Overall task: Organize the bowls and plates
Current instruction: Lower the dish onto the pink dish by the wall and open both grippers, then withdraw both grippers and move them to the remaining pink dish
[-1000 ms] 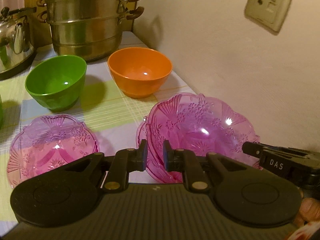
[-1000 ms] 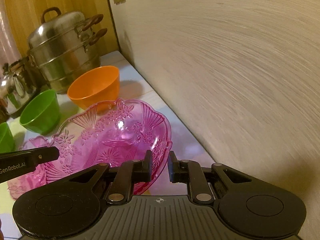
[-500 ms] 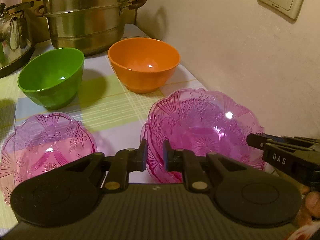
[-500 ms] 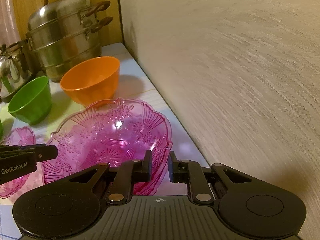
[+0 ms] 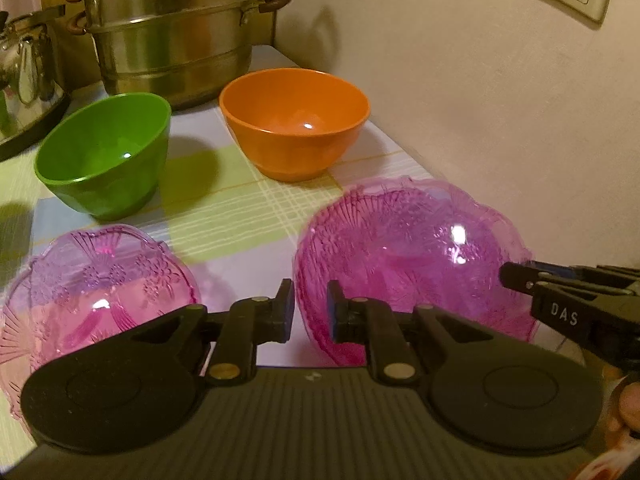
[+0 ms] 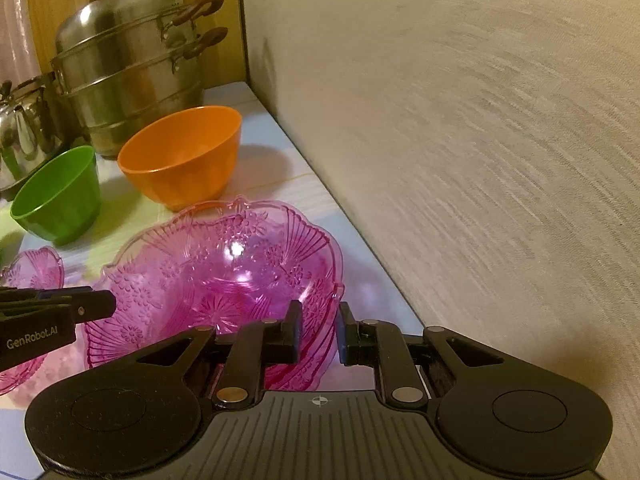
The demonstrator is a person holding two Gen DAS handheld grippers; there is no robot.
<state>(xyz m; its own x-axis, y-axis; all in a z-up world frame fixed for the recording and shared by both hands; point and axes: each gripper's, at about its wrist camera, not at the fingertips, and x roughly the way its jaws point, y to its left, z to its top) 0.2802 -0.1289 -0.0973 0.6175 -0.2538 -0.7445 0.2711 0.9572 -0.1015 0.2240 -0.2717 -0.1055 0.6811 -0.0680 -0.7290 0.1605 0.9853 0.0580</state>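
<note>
Two grippers, left [image 5: 308,314] and right [image 6: 318,330], narrowly parted, straddle the stacked pink glass dishes' [image 6: 224,276] rim (7 and 5 o'clock); uneven closure risks tipping.

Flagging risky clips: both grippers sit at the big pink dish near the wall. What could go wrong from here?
1. The left gripper and right gripper each straddle the rim of the big pink dish with a narrow gap; uneven squeezing could tilt or drop it.
2. The dish sits close to the wall; a lift could knock it.
3. The orange bowl is right behind and could get bumped.
</note>
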